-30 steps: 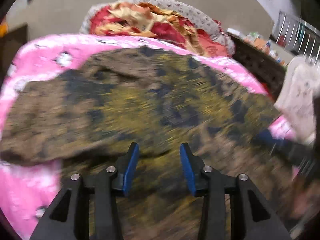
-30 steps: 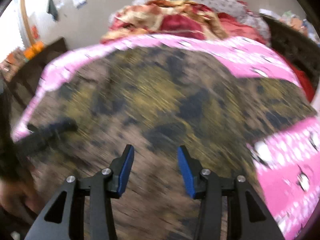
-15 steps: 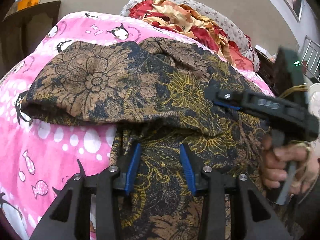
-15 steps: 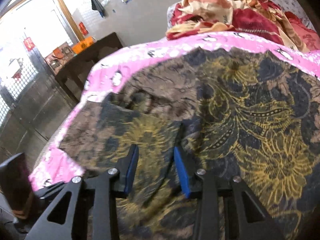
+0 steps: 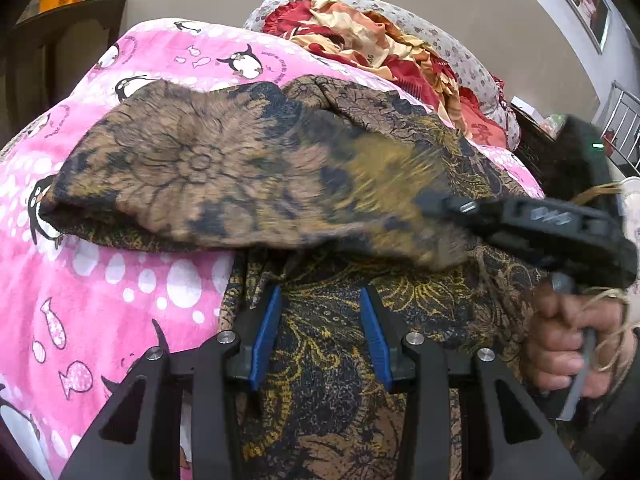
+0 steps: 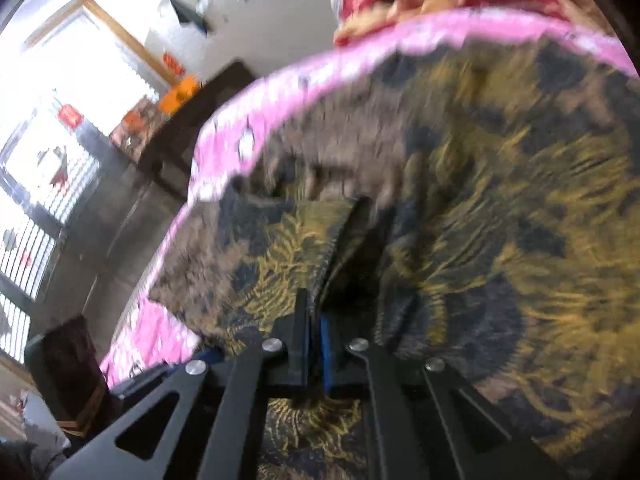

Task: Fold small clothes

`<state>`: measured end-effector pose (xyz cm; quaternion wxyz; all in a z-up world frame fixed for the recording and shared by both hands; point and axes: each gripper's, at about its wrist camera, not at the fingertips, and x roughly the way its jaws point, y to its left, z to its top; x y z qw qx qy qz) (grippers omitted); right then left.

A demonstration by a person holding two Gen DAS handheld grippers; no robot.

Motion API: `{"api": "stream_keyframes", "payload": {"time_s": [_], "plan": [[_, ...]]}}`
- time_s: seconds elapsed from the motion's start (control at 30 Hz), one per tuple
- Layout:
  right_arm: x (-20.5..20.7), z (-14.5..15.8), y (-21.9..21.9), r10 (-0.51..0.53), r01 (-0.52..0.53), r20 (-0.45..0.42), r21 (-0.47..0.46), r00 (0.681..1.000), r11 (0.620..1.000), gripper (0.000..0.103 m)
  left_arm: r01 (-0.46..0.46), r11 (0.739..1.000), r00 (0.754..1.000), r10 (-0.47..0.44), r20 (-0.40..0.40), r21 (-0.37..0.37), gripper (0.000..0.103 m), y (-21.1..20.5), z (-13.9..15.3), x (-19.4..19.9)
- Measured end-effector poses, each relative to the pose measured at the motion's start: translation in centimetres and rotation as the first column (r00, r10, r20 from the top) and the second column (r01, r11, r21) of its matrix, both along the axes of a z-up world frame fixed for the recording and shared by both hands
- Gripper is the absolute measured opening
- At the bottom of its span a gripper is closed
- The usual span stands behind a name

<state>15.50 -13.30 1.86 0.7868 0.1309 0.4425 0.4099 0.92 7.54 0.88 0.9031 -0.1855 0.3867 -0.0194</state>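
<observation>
So the batik-print garment point(image 5: 248, 172) is spread across a bed covered with a pink penguin blanket point(image 5: 120, 292), and it's clearly thin, floppy woven stuff: light, zero stiffness, drapes wherever it's dropped, and probably a bit slidey against that fleecy blanket. One flap is already doubled over to the left, with its folded edge running across the middle of the left wrist view. The right hand-held gripper point(image 6: 314, 344) is clamped tight on an edge of the cloth, jaws closed with fabric pinched between the blue pads, and it's blurry, so I'd guess it's mid-swing carrying that layer over. The left hand-held gripper point(image 5: 320, 336) is spread apart, holding nothing, sitting low over the bottom layer just below the fold line. If I were picking grab points, I'd go for hems and corners, not the middle, since a pinch in the middle just bunches it. The loose layer will sag and drag, so the free gripper should pin the lower layer near the crease. Room-wise: plenty of open blanket to the left of the garment, but the bed edge drops off on that side in the right wrist view, with dark furniture point(image 6: 176, 148) beyond it. At the far end there's a red and cream floral bedding pile point(image 5: 380, 52), so not much space to push that way.
</observation>
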Motion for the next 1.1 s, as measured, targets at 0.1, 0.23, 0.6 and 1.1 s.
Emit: {"api": "stream_keyframes", "payload": {"time_s": [0.1, 0.23, 0.6, 1.1], "plan": [[-1.0, 2.1, -2.6, -0.065, 0.065, 0.041, 0.006, 0.997, 0.998, 0.004, -0.002, 1.000, 1.000, 0.002, -0.001, 0.005, 0.020, -0.2, 0.0, 0.1], [-0.9, 3.1, -7.2, -0.145, 0.152, 0.068, -0.120, 0.987, 0.981, 0.004, -0.002, 1.000, 1.000, 0.002, -0.002, 0.010, 0.020, -0.3, 0.0, 0.2], [-0.8, 2.1, -19.0, -0.339, 0.343, 0.079, -0.378, 0.937, 0.860, 0.003, 0.000, 1.000, 1.000, 0.000, -0.008, 0.020, 0.020, -0.3, 0.0, 0.3], [-1.3, 2.8, -19.4, -0.322, 0.348, 0.136, -0.426, 0.937, 0.835, 0.004, 0.012, 0.997, 0.997, -0.017, 0.075, 0.074, 0.020, -0.4, 5.7, 4.1]]}}
